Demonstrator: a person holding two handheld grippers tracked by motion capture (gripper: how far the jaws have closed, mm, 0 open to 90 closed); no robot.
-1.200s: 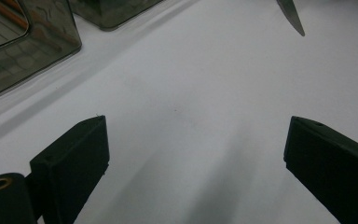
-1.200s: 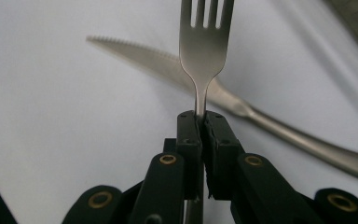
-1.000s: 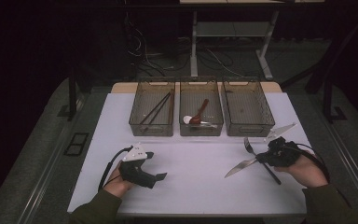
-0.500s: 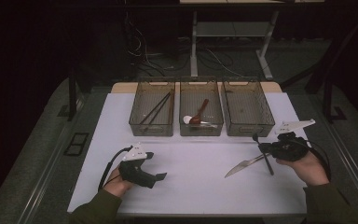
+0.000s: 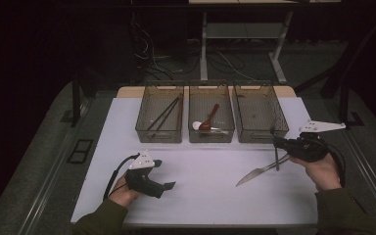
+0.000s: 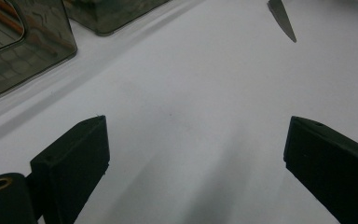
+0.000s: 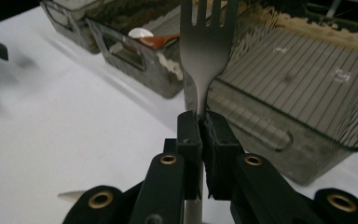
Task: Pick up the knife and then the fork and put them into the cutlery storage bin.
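The fork looks like brushed metal with a dull satin sheen; the knife is brighter polished metal. The bins appear to be smoky translucent plastic, glossy, with ribbed floors. The counter has a smooth matt white surface. The right claw has matt black pads, slightly rough-edged

Olive sleeves, black claws with brass rivets, grey three-cornered plates.

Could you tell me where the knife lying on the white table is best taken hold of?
Probably at the handle end of the knife, coming from above with the jaws across its narrow width: it lies flat, blade pointing toward the open left gripper.
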